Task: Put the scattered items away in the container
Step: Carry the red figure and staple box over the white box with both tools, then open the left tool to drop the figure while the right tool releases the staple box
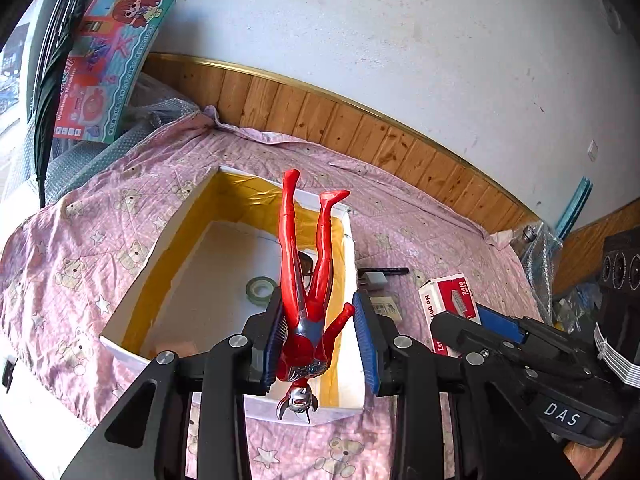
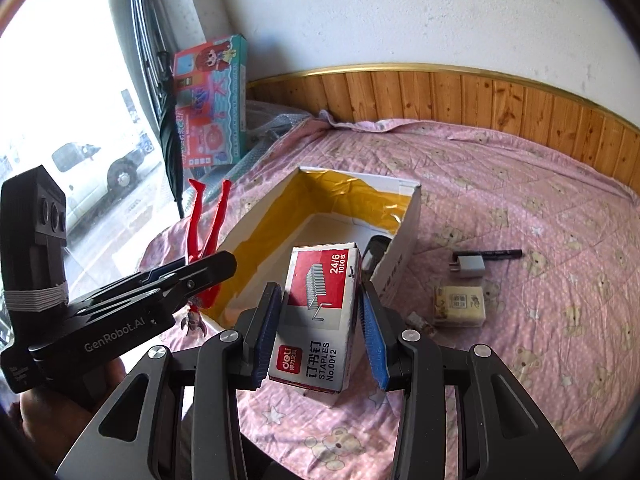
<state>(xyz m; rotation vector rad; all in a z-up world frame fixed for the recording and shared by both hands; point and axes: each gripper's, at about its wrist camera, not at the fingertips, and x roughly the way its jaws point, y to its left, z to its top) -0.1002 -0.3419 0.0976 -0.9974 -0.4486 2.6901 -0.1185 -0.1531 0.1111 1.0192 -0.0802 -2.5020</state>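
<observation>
Left wrist view: left tongs (image 1: 316, 336), spread loosely around the head-down toy figure (image 1: 308, 280), hang directly over the box (image 1: 132, 276); right tongs (image 2: 320, 324) clamp the staple box (image 2: 320, 304) alongside.

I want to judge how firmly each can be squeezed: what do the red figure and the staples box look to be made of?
The red figure looks like glossy moulded plastic: bright highlights run along its smooth legs; whether hard or soft vinyl is unclear. The staples box looks like thin printed cardboard with a slight sheen: folded edges, crisp corners, and an open end flap.
</observation>
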